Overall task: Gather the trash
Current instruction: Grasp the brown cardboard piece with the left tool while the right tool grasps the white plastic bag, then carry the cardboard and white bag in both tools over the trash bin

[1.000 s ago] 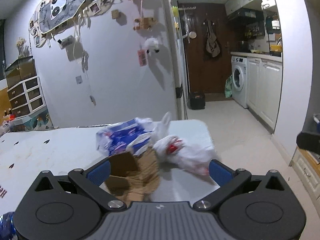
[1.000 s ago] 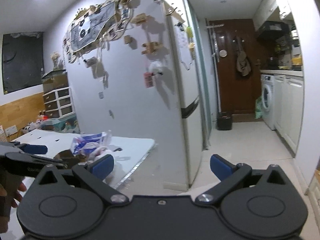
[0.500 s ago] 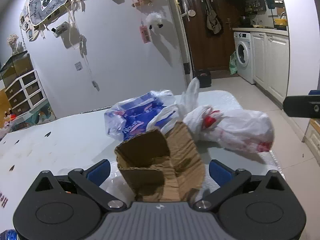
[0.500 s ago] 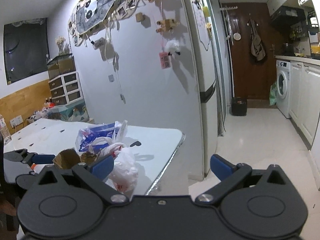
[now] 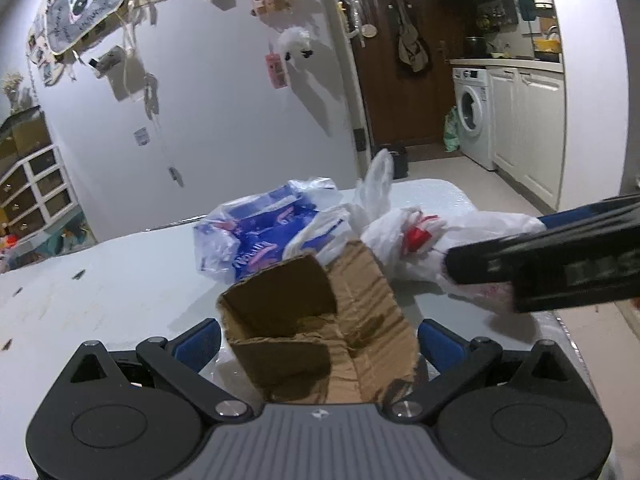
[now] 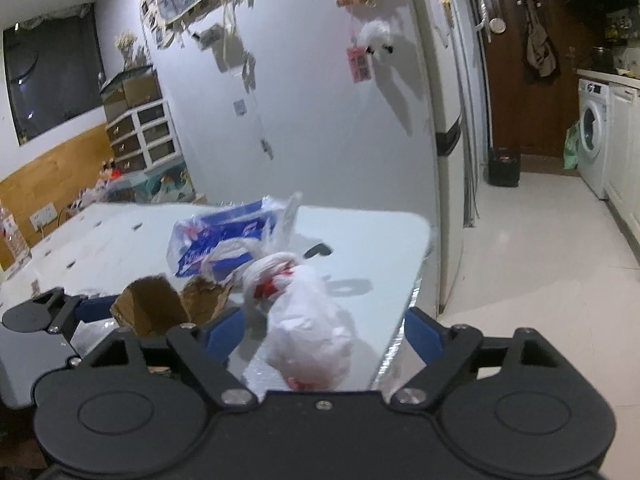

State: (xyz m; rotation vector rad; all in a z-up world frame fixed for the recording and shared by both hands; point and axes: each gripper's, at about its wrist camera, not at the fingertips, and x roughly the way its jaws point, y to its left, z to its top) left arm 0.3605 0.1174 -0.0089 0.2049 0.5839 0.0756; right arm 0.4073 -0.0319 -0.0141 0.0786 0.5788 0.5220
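Note:
A torn brown cardboard box (image 5: pixel 320 320) lies on the white table (image 5: pixel 120 280), between the open jaws of my left gripper (image 5: pixel 318 340). Behind it lie a blue-and-white plastic package (image 5: pixel 260 236) and a knotted white plastic bag (image 5: pixel 460 240) with red print. My right gripper (image 6: pixel 324 328) is open, its jaws on either side of the white bag (image 6: pixel 308 320) near the table's right edge. The right gripper shows in the left wrist view (image 5: pixel 560 268) beside the bag. The cardboard box (image 6: pixel 160 304) and blue package (image 6: pixel 224 236) show left of the bag.
A white fridge side with hanging notes and toys (image 5: pixel 240 80) stands behind the table. A hallway with a black bin (image 6: pixel 504 166), brown door (image 5: pixel 404 80), washing machine (image 5: pixel 474 116) and white cabinets (image 5: pixel 528 128) lies to the right. Drawers (image 6: pixel 140 132) stand at the left.
Both grippers have moved closer to the trash. The cardboard box now sits between the left jaws, and the right gripper has come in around the white bag.

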